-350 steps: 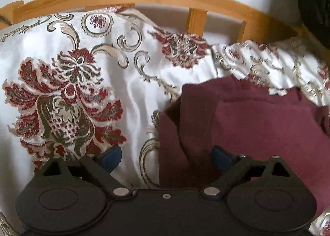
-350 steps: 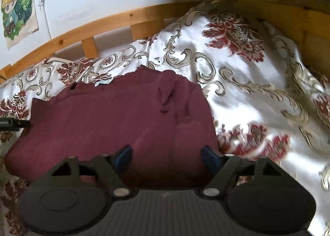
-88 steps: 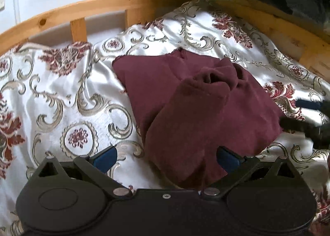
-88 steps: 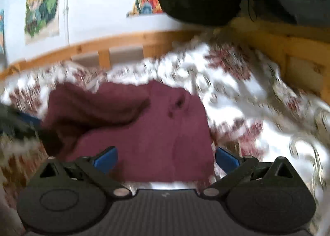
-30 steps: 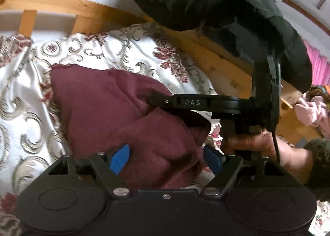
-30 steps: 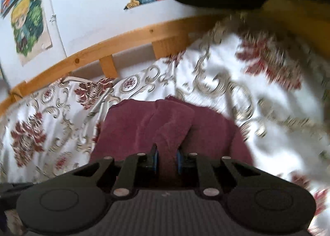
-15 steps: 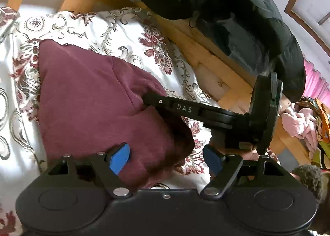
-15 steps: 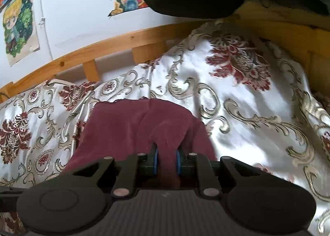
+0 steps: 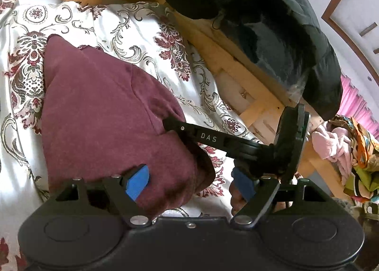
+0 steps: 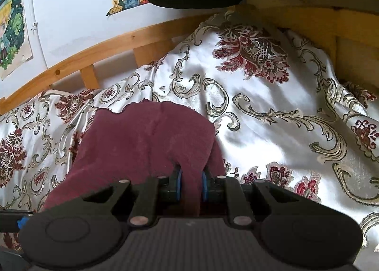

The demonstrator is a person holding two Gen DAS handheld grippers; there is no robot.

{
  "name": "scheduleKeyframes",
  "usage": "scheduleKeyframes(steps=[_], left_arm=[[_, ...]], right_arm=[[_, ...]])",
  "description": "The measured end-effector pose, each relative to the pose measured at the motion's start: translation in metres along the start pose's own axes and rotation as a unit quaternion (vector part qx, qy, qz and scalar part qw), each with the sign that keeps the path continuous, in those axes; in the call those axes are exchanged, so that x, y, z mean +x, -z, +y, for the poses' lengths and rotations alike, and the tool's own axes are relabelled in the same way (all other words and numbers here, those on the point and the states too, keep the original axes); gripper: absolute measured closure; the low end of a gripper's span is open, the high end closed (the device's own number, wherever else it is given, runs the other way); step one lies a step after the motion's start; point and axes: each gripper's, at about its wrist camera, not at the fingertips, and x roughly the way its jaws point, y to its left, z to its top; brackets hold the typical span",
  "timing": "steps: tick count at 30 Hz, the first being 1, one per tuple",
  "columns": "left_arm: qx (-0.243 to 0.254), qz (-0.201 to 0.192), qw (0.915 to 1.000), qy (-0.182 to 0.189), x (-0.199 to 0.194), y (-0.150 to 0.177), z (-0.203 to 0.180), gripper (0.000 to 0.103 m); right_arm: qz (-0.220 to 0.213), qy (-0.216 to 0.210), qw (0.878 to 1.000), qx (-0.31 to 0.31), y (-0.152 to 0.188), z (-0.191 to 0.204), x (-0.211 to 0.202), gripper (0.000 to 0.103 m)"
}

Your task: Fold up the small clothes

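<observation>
A maroon garment [image 9: 99, 114] lies folded on the floral white bedspread [image 9: 132, 24]. My left gripper [image 9: 190, 182] is open, its blue pads on either side of the garment's near corner, not gripping. My right gripper [image 10: 191, 182] is shut on a fold of the maroon garment [image 10: 146, 143] at its near right edge. In the left wrist view the right gripper [image 9: 170, 126] comes in from the right, its tip buried in the cloth.
A wooden bed rail [image 9: 239, 67] runs along the far side, with a black jacket [image 9: 260, 15] draped over it. Pink and coloured clothes [image 9: 343, 143] lie at the right. Posters [image 10: 11, 31] hang on the white wall.
The right gripper closed on the garment's fold about a second ago and stays shut. The left gripper's view swung further right along the garment, and its pads remain open.
</observation>
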Motion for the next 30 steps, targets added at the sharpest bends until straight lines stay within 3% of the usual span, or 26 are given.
scheduleKeyframes(steps=[3, 6, 10, 14, 20, 30], left_arm=[[-0.01, -0.011, 0.9999, -0.002, -0.004, -0.002, 0.001, 0.023], [-0.023, -0.065, 0.9976, -0.005, -0.021, -0.009, 0.004, 0.023], [-0.029, -0.094, 0.9939, -0.05, -0.035, -0.02, 0.014, 0.018], [-0.059, -0.078, 0.9901, -0.101, -0.031, -0.022, 0.033, 0.018], [-0.089, -0.041, 0.9851, -0.141, -0.02, -0.019, 0.053, 0.018], [-0.091, 0.006, 0.9847, -0.148, -0.004, -0.007, 0.061, 0.017]], right_arm=[[0.0, -0.001, 1.0, -0.001, 0.0, -0.001, 0.0, 0.084], [0.001, -0.002, 1.0, 0.002, 0.0, -0.001, -0.001, 0.084], [0.001, -0.005, 1.0, 0.005, 0.0, -0.003, 0.0, 0.084], [0.001, -0.005, 1.0, 0.003, 0.001, -0.003, 0.0, 0.084], [0.004, -0.006, 1.0, 0.006, 0.002, -0.005, 0.001, 0.084], [0.004, -0.006, 1.0, 0.007, 0.002, -0.004, 0.0, 0.084]])
